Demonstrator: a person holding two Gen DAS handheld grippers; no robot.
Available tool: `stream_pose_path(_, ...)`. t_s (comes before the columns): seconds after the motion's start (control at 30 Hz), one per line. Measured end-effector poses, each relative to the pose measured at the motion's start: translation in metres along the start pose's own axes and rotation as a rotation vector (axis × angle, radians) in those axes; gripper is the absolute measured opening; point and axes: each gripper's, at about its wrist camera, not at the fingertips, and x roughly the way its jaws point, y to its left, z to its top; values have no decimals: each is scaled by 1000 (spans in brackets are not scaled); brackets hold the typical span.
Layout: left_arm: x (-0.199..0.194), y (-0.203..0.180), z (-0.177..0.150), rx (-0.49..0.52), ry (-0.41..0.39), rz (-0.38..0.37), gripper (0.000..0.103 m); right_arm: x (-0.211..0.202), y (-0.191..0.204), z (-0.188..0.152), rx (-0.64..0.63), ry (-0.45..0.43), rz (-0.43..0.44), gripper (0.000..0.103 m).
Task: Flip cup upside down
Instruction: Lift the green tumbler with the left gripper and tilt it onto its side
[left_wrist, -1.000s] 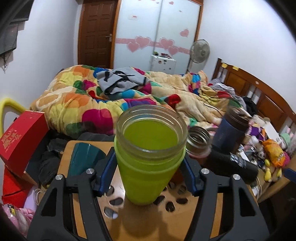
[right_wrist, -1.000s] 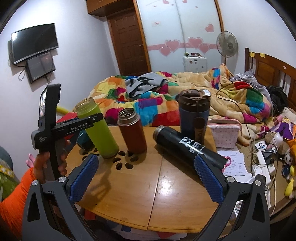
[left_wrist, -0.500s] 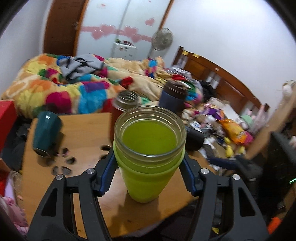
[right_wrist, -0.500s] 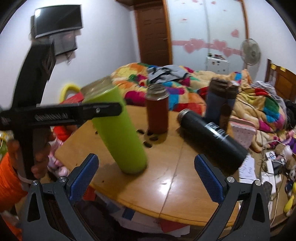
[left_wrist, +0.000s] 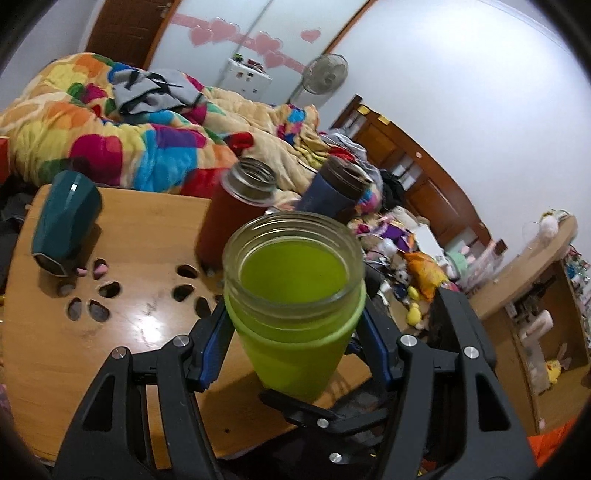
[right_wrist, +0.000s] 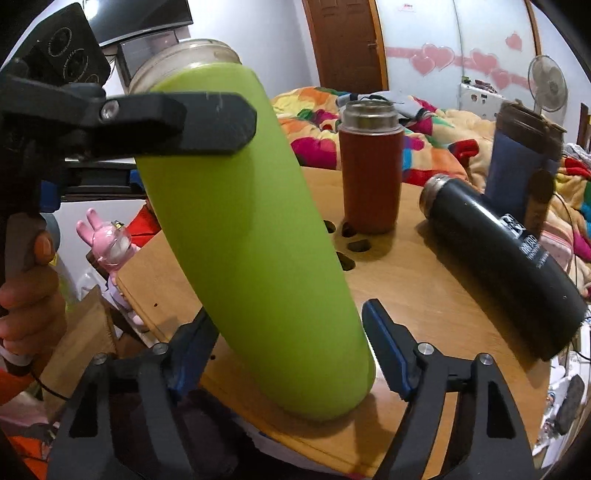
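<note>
- We've got the left gripper (left_wrist: 293, 349) clamped on the green cup (left_wrist: 295, 306), tilted, mid-frame at the tabletop (left_wrist: 122, 332) edge.
- Right gripper (right_wrist: 291, 350): fingers apart, straddling the cup's base; contact unclear.
- Next, probably: right takes hold and we roll it over.
- Brown flask (right_wrist: 371, 170) and black flask (right_wrist: 506, 258) crowd the upper right.

You've got 5 drink containers in all: 1 green cup (right_wrist: 251, 236), 1 red-brown flask (right_wrist: 371, 173), 1 dark blue tumbler (right_wrist: 521, 162), 1 black bottle (right_wrist: 506, 262) lying on its side, and 1 teal mug (left_wrist: 64, 225), seen in left wrist view only. 1 wooden surface (right_wrist: 424, 295) w/ 1 ring of cutout holes (left_wrist: 96, 310). 2 grippers: left gripper (left_wrist: 295, 343) and right gripper (right_wrist: 284, 350), 2 fingers each. Background: 1 bed (left_wrist: 110, 140), 1 fan (left_wrist: 325, 75), 1 pink rabbit toy (right_wrist: 109, 243).
</note>
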Motion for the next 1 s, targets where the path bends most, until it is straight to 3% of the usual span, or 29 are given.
stream_pose_path(0.13,6,12,2,-38,-15,0,64,2,6,2,-19,-12,-8,73)
stream_pose_path(0.27,14,17,4,-36,-36,55,66,5,4,4,2,-6,0,71)
stream_pose_path(0.43,29,21,5,-25,-40,129,69,5,14,7,-41,-15,-6,62)
stream_pose_path(0.63,41,36,-1,-51,-39,189,74,10,14,6,-7,4,34,61)
stream_pose_path(0.73,50,37,-7,-11,-24,288,73,15,14,5,-4,32,24,61)
stream_pose_path(0.83,56,35,-17,36,-18,303,72,23,14,1,-14,65,-10,61)
stream_pose_path(1.0,58,26,-22,114,-18,348,68,23,11,-5,0,70,6,61)
